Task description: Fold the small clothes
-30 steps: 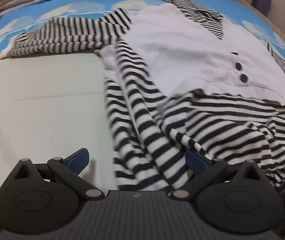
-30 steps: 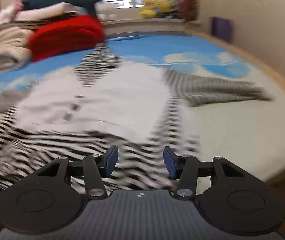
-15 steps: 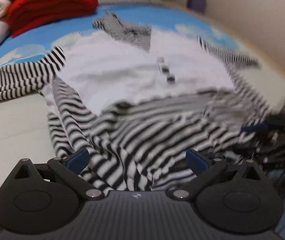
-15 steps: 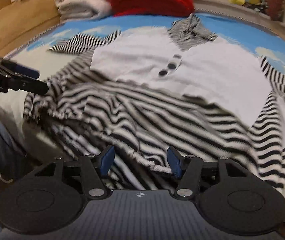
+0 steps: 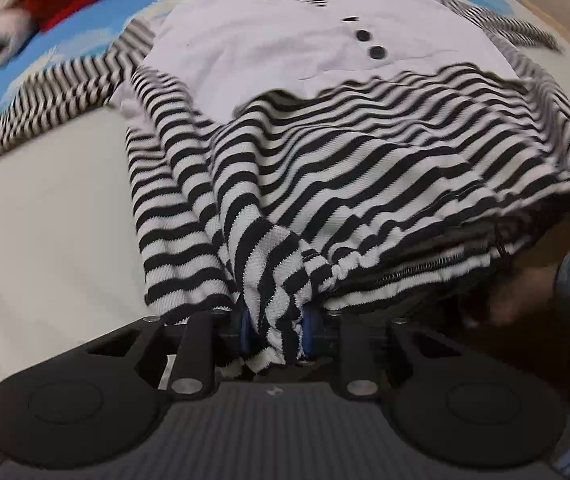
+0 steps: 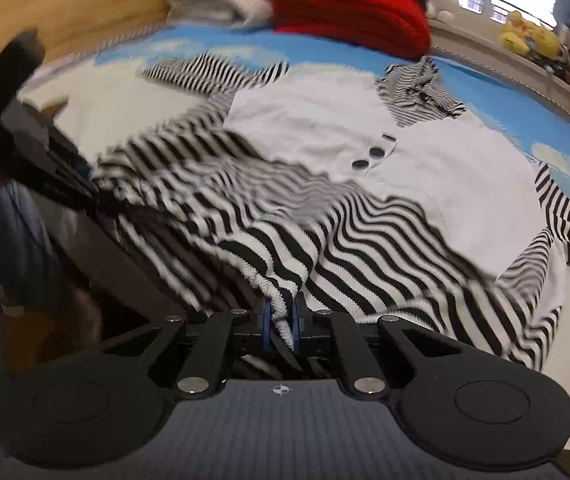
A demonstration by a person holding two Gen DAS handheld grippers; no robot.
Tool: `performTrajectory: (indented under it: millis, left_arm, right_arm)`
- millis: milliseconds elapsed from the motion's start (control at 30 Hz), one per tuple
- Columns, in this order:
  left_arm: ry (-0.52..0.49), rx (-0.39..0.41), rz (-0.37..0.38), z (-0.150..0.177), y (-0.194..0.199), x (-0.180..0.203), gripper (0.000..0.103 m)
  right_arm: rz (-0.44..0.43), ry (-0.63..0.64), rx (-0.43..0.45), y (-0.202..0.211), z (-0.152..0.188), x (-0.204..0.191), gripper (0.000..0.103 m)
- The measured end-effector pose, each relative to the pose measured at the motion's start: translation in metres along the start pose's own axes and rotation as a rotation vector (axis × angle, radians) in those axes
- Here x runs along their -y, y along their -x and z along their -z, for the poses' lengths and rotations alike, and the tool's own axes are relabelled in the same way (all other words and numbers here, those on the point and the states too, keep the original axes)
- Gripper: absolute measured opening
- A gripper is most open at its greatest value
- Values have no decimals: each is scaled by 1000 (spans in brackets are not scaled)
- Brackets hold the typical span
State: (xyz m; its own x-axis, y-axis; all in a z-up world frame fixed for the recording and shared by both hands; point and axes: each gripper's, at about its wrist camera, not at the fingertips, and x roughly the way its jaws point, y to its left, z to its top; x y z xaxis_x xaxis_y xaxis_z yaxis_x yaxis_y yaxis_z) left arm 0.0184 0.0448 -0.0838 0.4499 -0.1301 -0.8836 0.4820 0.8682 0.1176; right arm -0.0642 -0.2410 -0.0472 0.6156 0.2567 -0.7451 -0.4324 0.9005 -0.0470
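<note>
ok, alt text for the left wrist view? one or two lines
The left gripper is closing its blue-padded jaws on a bunched corner of the black-and-white striped knit garment's hem. The garment's white chest panel with two dark buttons lies spread on a blue cloud-print bedsheet beyond.

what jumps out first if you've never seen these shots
The black-and-white striped garment with its plain white chest panel fills the bed. Both the left gripper and the right gripper are closing on bunches of its striped hem. A red folded knit sits behind it.
</note>
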Motion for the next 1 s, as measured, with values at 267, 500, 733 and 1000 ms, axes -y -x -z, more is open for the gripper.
performTrajectory:
  millis: [267,500,733,1000]
  left_arm:
    - [166,169,117,0,52,-32,103]
    - [234,185,-3,-40,34,-31,103]
    - [137,39,-138,-7,-14,-9,103]
    - [243,184,-158,-40,48,-40,103]
  right_arm:
    - [-139,-155,-78,-2,-6,20,50]
    - [-90,-158,130,12,-66,28,55]
    - [-4,-130,-120,-76,-43,6,56]
    - [-80,-117,-9,-16,-69,12,67]
